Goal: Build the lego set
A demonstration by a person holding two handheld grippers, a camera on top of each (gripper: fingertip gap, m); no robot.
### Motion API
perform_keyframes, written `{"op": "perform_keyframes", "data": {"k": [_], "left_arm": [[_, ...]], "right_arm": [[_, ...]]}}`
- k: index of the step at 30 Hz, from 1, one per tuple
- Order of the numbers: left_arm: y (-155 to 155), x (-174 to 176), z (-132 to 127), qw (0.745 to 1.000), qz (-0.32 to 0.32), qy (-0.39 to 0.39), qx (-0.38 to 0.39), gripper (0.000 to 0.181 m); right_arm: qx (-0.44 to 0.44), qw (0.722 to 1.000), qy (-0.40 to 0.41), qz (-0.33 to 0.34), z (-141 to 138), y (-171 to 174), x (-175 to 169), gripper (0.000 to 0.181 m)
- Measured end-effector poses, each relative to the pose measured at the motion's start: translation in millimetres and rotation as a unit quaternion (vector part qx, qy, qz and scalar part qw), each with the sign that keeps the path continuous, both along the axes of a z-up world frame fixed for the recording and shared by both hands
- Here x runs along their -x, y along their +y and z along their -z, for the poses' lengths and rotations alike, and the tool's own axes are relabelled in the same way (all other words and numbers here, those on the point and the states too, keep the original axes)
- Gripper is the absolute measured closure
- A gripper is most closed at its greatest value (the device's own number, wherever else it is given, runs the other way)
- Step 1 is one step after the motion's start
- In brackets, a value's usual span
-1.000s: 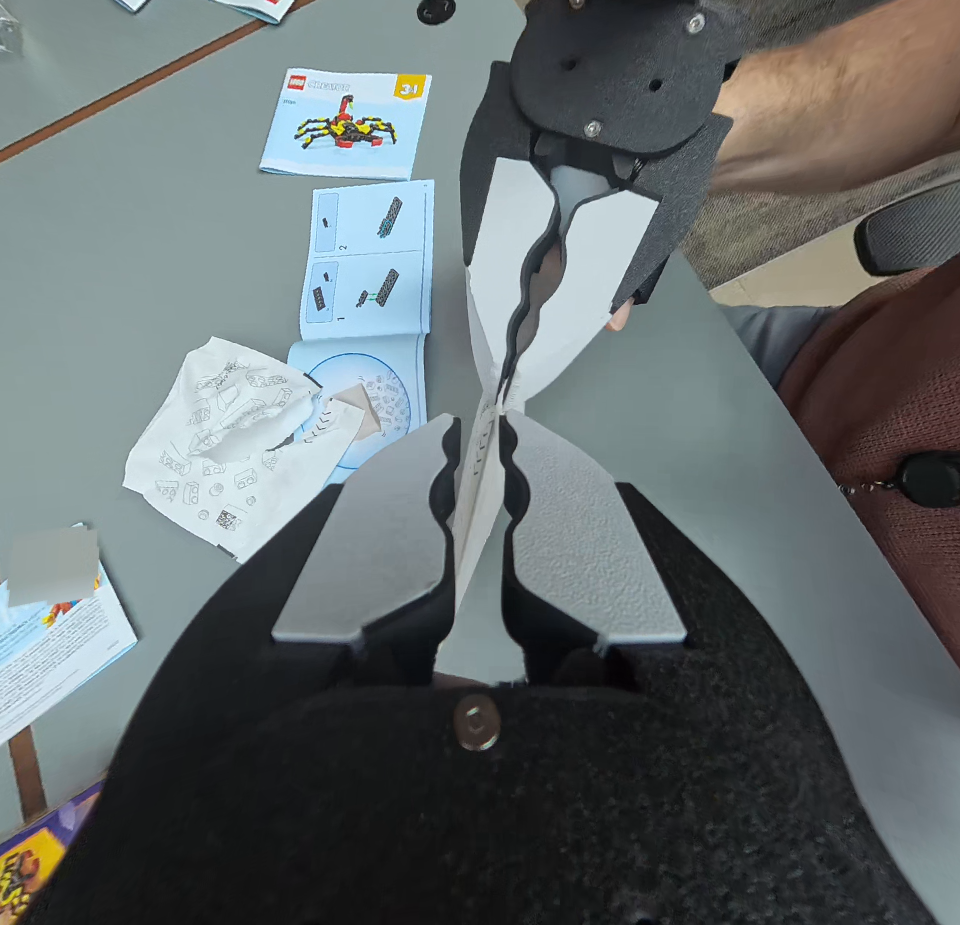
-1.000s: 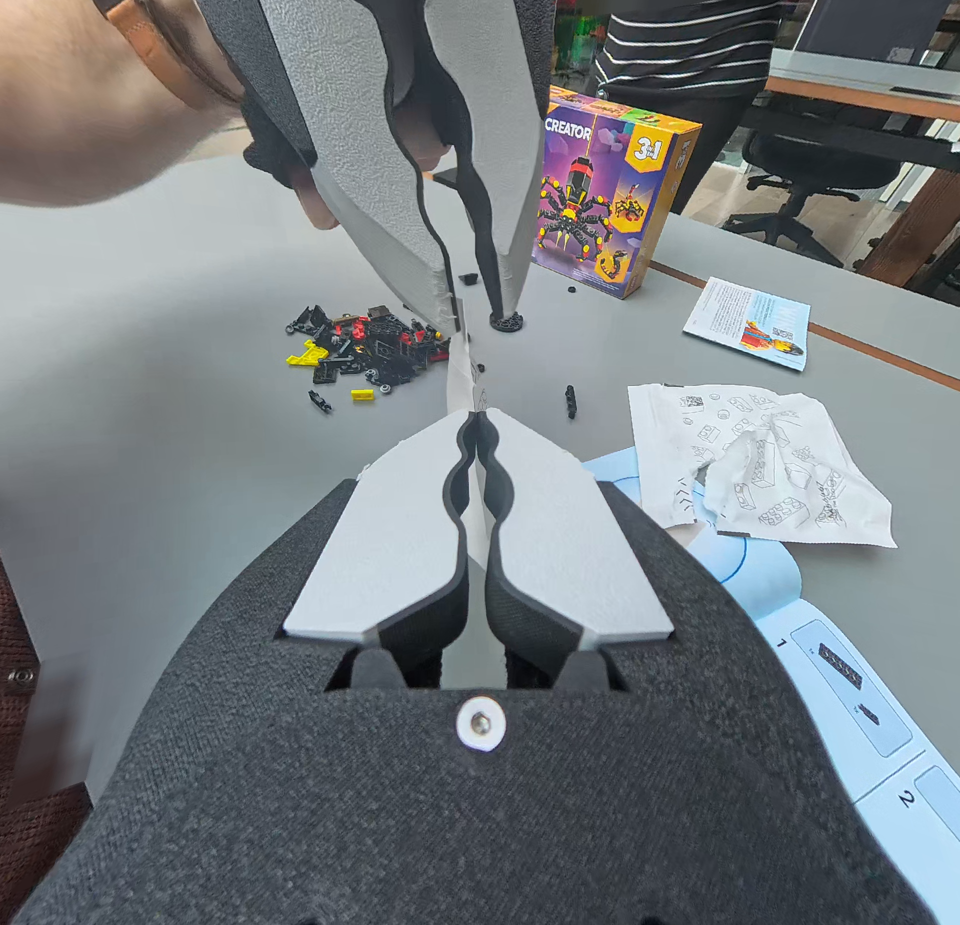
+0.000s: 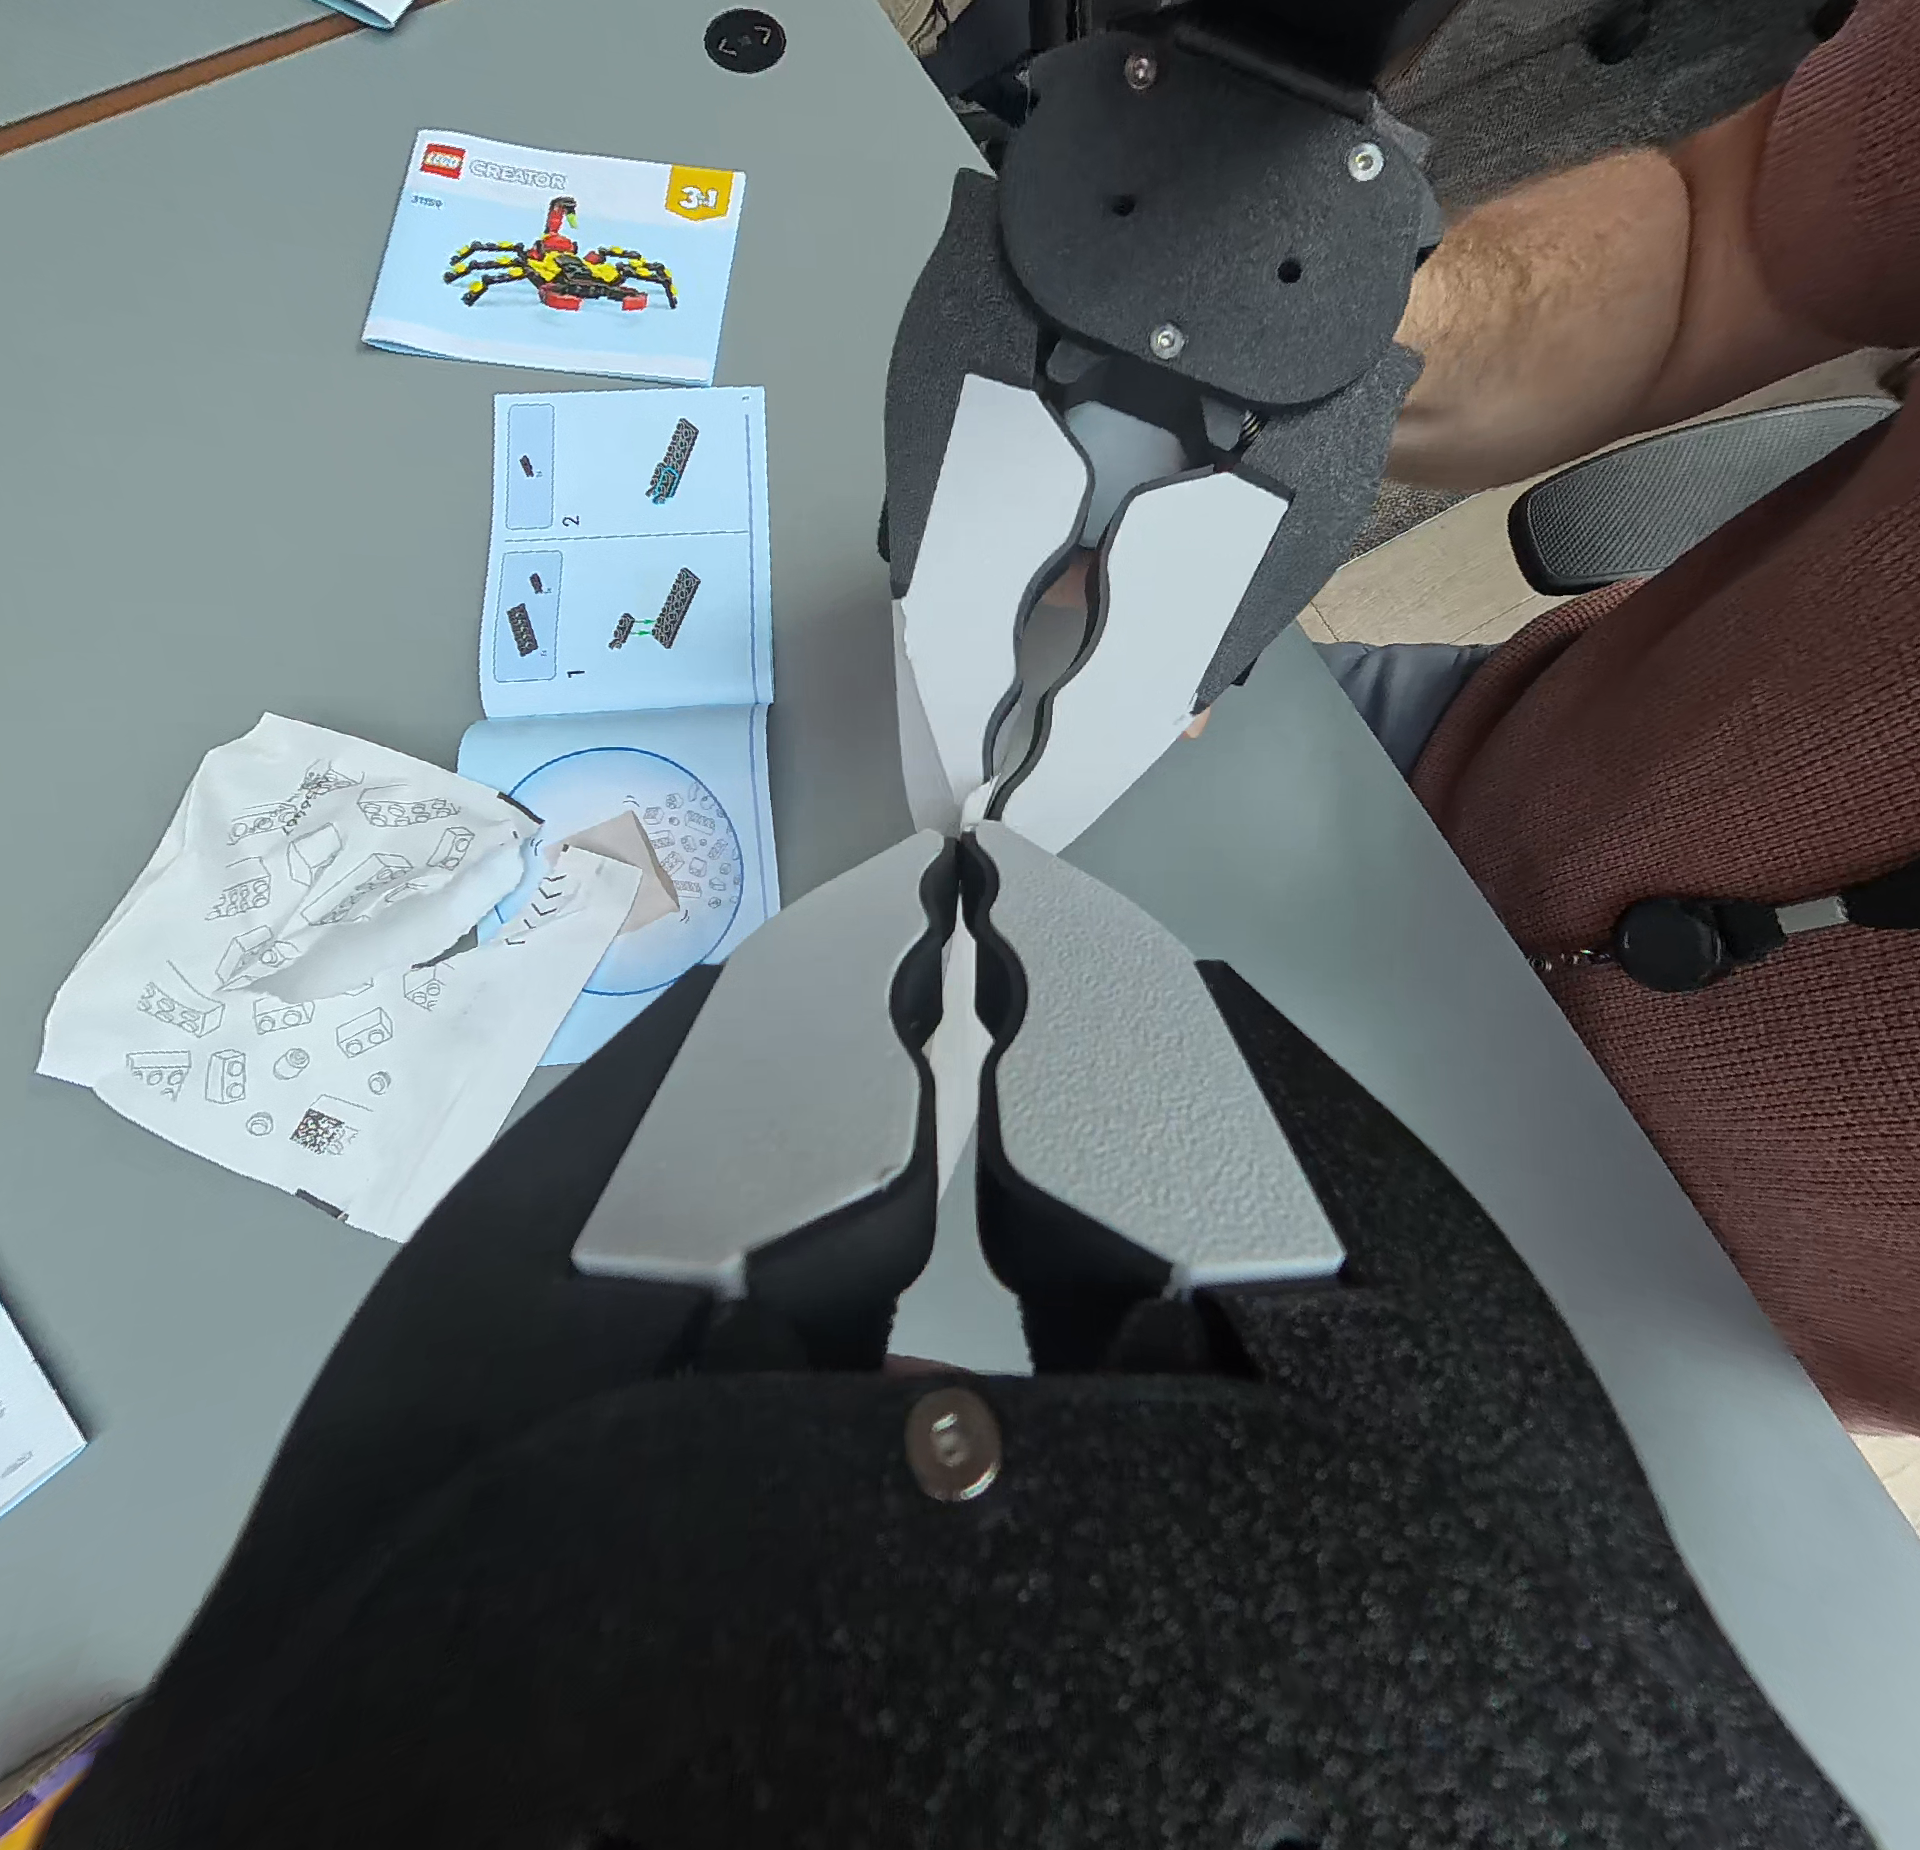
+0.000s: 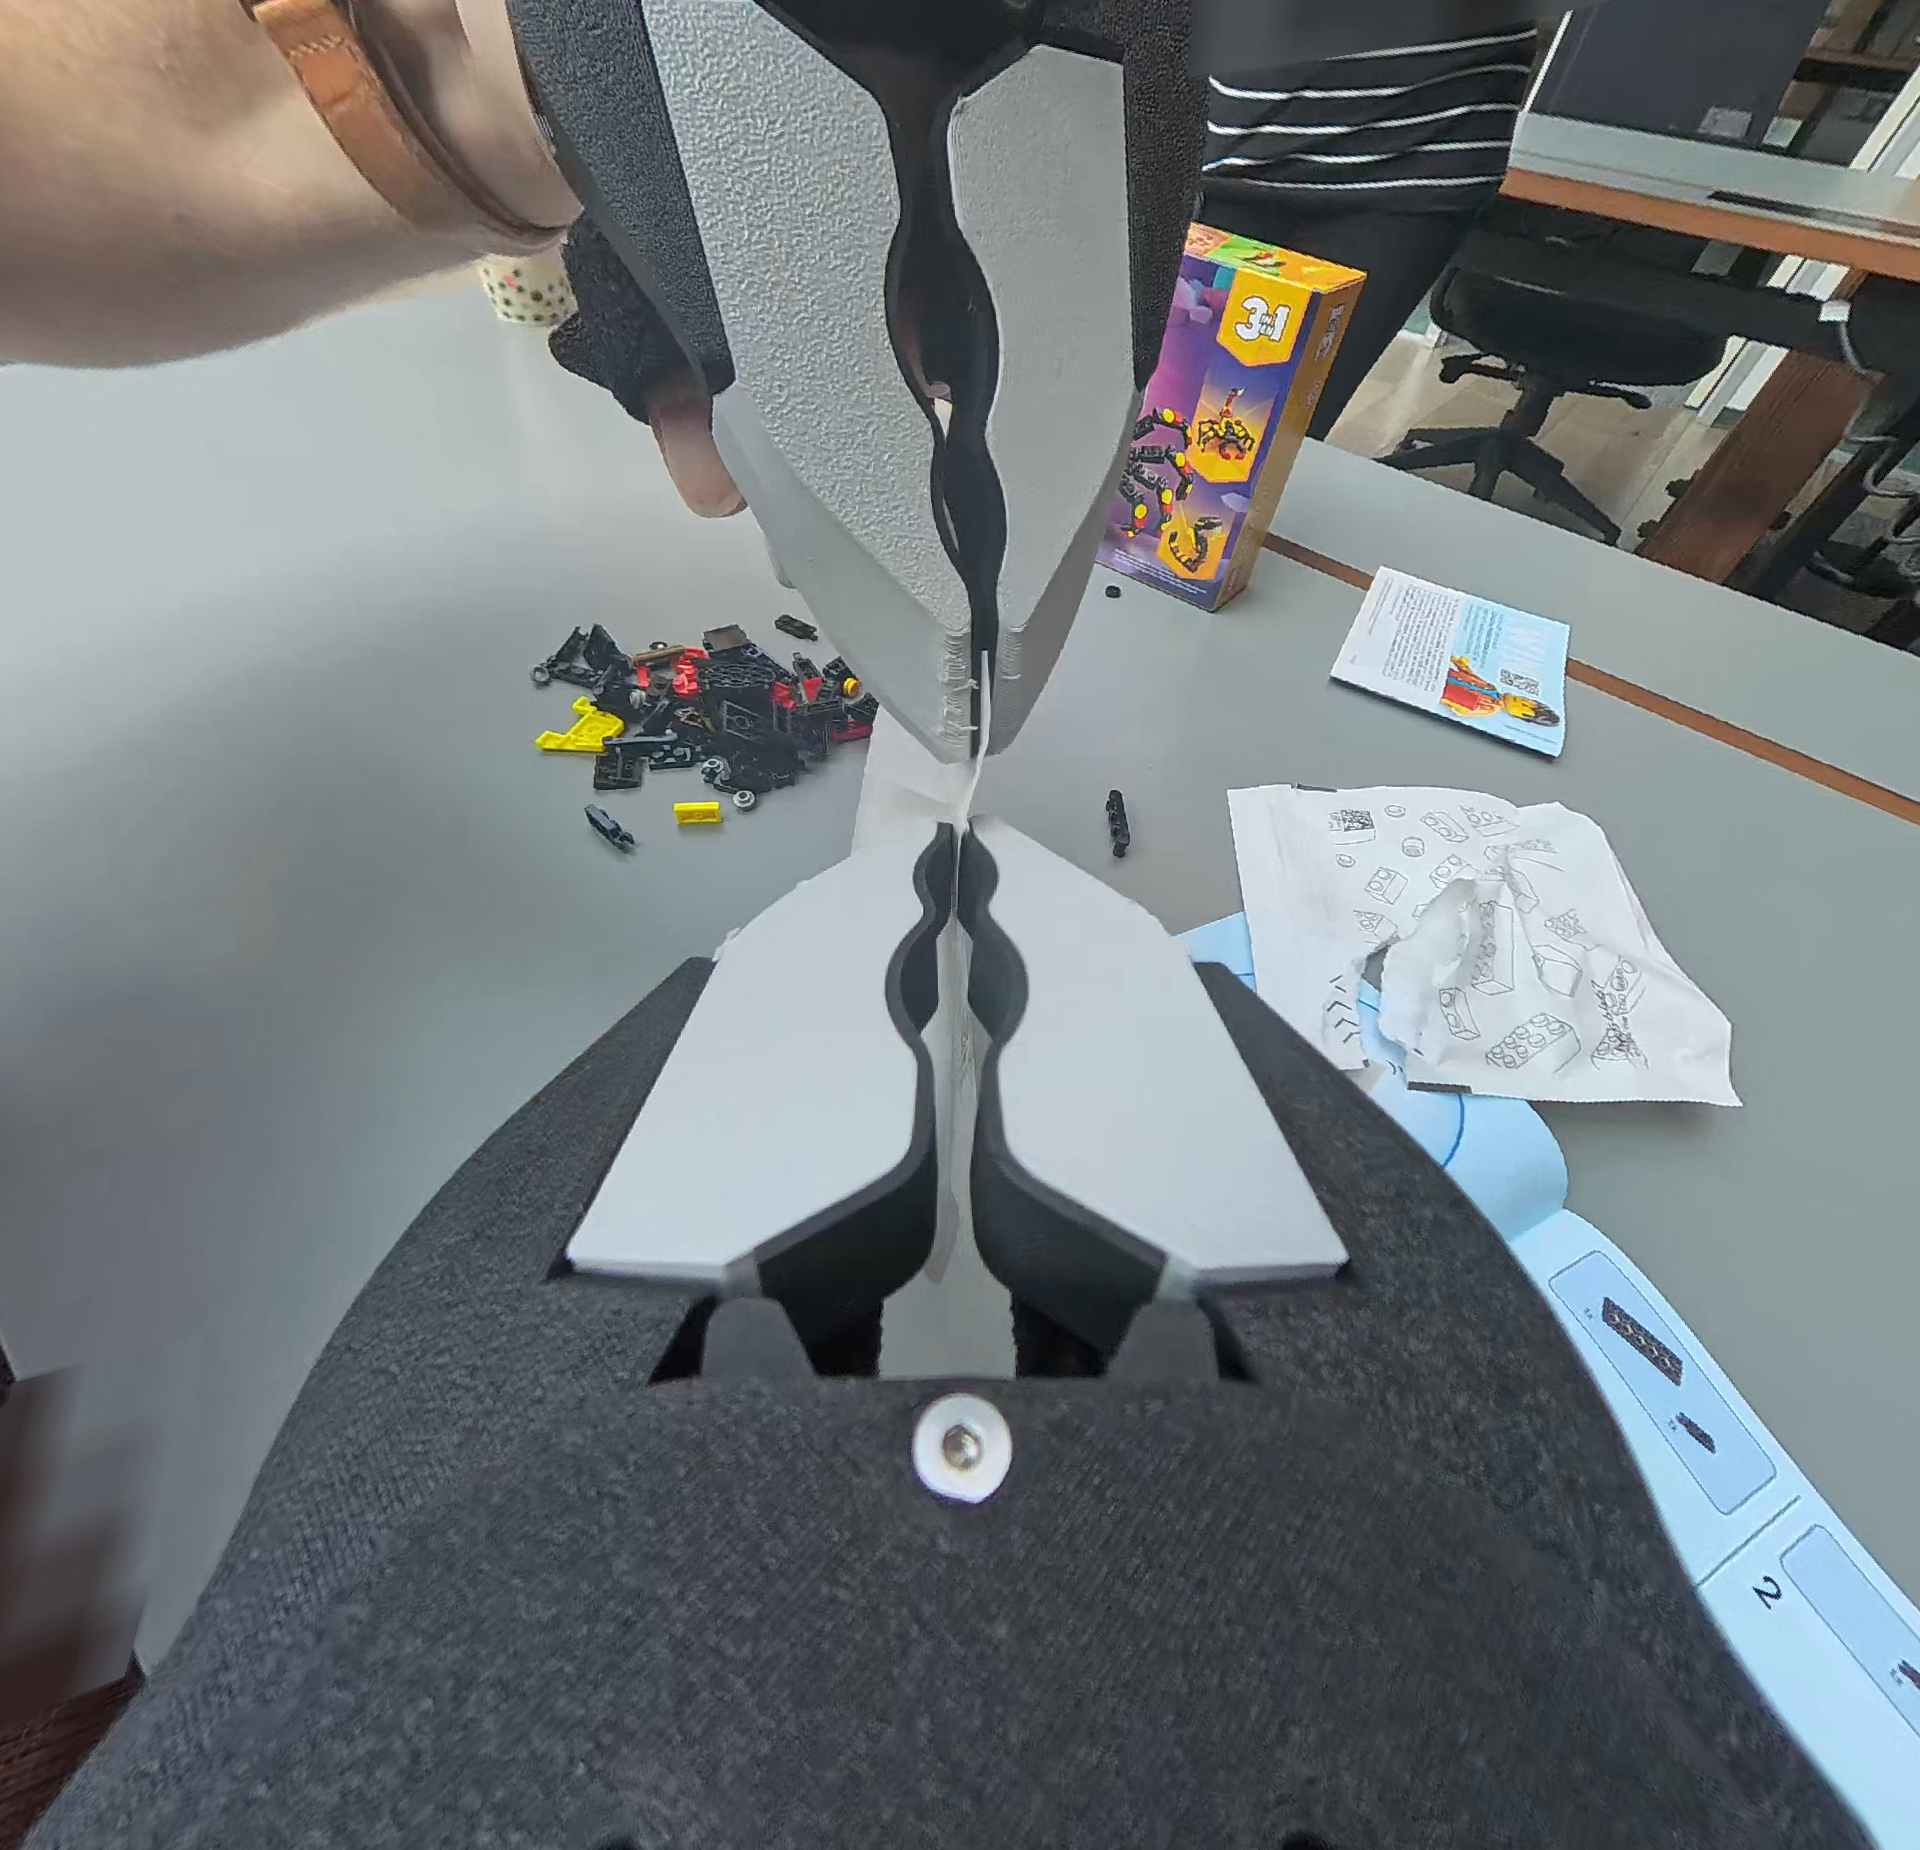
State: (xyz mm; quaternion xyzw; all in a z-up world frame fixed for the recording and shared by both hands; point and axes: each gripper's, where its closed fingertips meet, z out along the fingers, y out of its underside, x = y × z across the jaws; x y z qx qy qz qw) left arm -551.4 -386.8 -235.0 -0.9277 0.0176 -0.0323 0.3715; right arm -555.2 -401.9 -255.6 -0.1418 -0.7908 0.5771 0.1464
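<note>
Lego pieces lie piled on grey worktop, loose; left hand-held gripper & right hand-held gripper meet tip to tip above it, both clamped on one white paper bag; torn bag near open booklet.

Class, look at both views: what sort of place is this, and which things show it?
Probably an office or shared workroom: a large grey table, black swivel office chairs behind it, and another desk at the back, near a person in a striped top.
</note>
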Motion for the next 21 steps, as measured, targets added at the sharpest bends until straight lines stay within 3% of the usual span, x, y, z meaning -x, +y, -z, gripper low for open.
{"op": "perform_keyframes", "data": {"k": [3,8,15,21], "left_arm": [[-2,2,0,1.0,-0.025,-0.008,-0.008,0.181],[-1,6,1,0.996,-0.079,-0.02,-0.03,0.181],[-3,10,2,0.993,-0.111,-0.001,-0.049,0.181],[-13,-3,-5,0.993,-0.094,0.005,-0.076,0.181]], "right_arm": [[-0.006,1.0,0.006,0.014,0,-1,1,0.181],[-0.073,0.99,0.089,0.08,-1,-3,5,0.181],[-0.081,0.983,0.128,0.099,-1,-4,10,0.181],[-0.016,0.994,0.075,0.083,-7,-4,3,0.181]]}}
